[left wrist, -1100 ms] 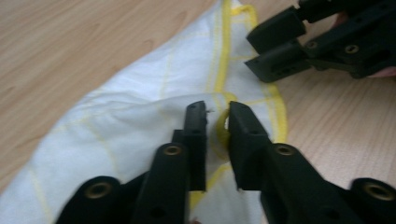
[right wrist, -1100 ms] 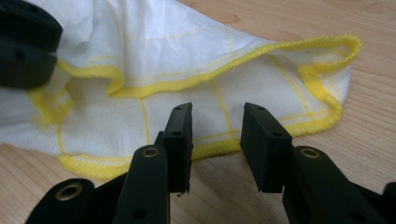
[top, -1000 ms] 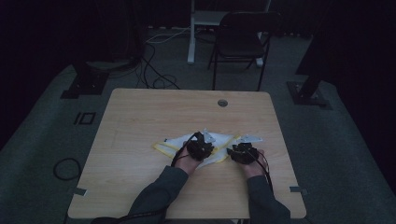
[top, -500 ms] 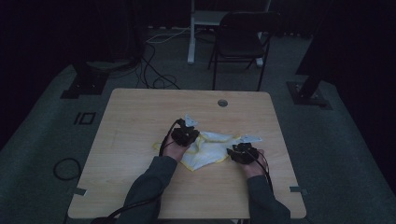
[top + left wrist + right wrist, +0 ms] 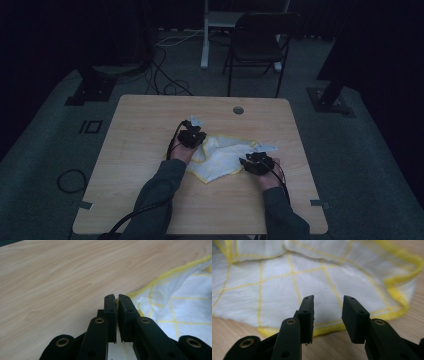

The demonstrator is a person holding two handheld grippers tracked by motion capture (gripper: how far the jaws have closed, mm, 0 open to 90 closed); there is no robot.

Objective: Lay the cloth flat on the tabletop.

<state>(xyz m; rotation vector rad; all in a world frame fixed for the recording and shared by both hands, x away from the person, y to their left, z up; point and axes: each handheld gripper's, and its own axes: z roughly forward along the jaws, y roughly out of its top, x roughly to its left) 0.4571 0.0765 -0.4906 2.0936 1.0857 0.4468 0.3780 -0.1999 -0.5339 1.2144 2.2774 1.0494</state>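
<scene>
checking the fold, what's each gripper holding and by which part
Left gripper pinches the cloth at its yellow-hemmed edge; right gripper is open over it, holding nothing.

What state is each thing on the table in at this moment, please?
Cloth: crumpled, one corner lifted.
Left gripper: shut on the cloth's yellow edge.
Right gripper: open, jaws apart over the cloth, nothing between them.
Table: bare wood around the cloth.

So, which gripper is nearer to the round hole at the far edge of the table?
Left. The left gripper, shut on an edge of the cloth, is nearer to the round hole. The right gripper sits closer to the person, jaws open over the cloth's near-right part.
</scene>
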